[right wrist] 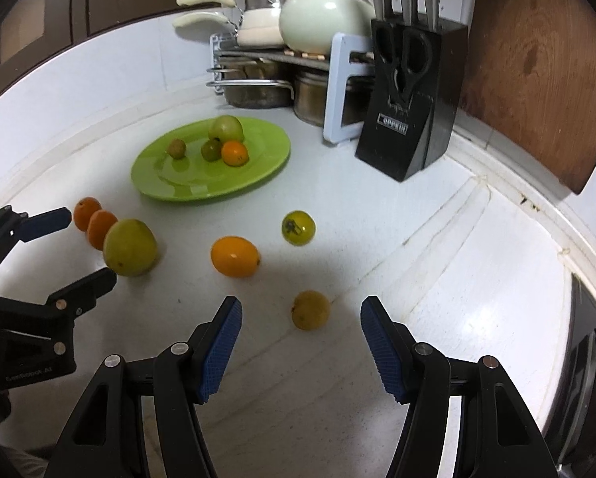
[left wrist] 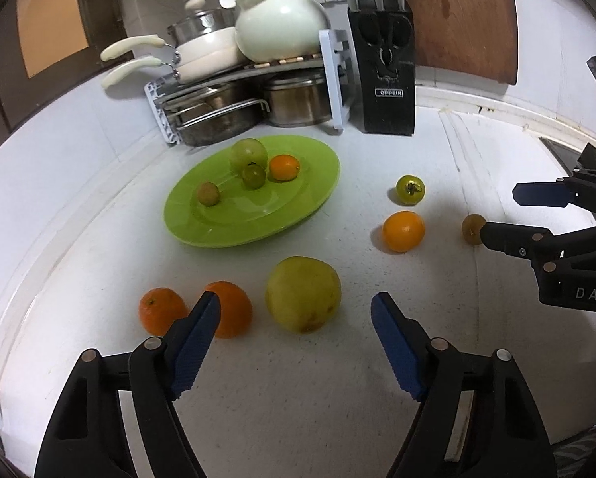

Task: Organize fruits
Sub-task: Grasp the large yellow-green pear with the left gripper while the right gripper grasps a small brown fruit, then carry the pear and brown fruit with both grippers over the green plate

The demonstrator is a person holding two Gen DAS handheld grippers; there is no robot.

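A green plate (left wrist: 298,207) (right wrist: 258,175) on the white counter holds several small fruits. Loose on the counter lie a big yellow-green fruit (left wrist: 303,294) (right wrist: 129,247), two oranges (left wrist: 231,310) (left wrist: 160,310), a yellow-orange fruit (left wrist: 403,231) (right wrist: 235,257), a green tomato (left wrist: 410,189) (right wrist: 298,227) and a small brownish fruit (left wrist: 472,229) (right wrist: 310,310). My left gripper (left wrist: 296,310) (right wrist: 78,247) is open, its fingers on either side of the big fruit, short of it. My right gripper (right wrist: 301,312) (left wrist: 497,213) is open around the small brownish fruit.
A dish rack (left wrist: 254,95) with pots, pans and a white pot stands at the back. A black knife block (left wrist: 383,71) (right wrist: 409,99) stands right of it, with a wooden board (right wrist: 537,59) behind. A raised counter rim (right wrist: 537,215) runs on the right.
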